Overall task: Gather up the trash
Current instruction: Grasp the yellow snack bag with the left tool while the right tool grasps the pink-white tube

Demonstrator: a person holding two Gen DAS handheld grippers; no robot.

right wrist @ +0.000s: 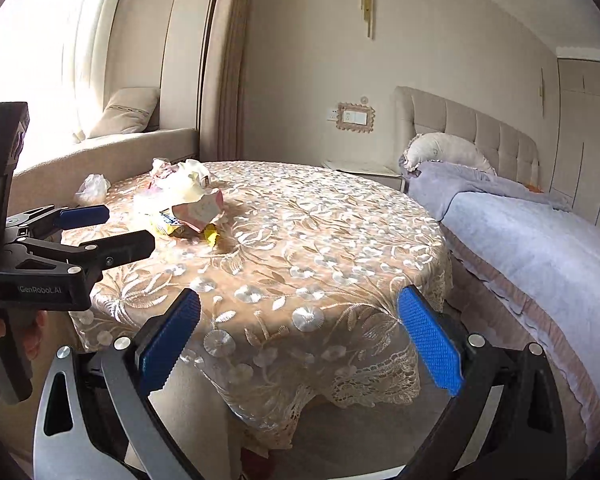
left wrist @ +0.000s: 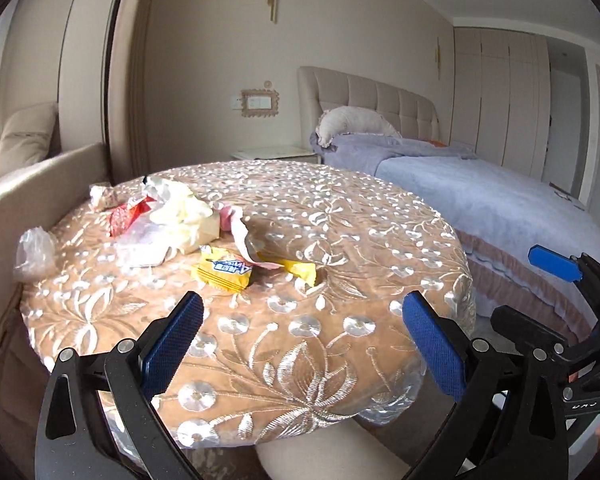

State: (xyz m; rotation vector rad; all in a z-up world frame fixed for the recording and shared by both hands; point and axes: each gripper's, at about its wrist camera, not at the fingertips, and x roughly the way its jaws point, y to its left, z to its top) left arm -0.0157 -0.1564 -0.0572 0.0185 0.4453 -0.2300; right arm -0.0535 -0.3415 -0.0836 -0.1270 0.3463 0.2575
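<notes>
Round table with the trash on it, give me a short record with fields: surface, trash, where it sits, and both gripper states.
surface: round table under an embroidered cloth
trash: yellow wrapper, pink wrapper, red wrapper, clear plastic bag
where: piled on the table's far left part
left hand-held gripper: open, empty
right hand-held gripper: open, empty

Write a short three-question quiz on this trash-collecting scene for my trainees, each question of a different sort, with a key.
1. True or false: the left claw is shut on a wrapper.
2. Multiple choice: the yellow snack packet lies (a) on the bed, (b) on the round table's embroidered tablecloth, (c) on the floor.
3. Fill in: the clear plastic bag sits apart from the wrapper pile, near the table edge beside the ____.

Key
1. False; both it and the right claw are open and hold nothing.
2. b
3. window seat
</notes>
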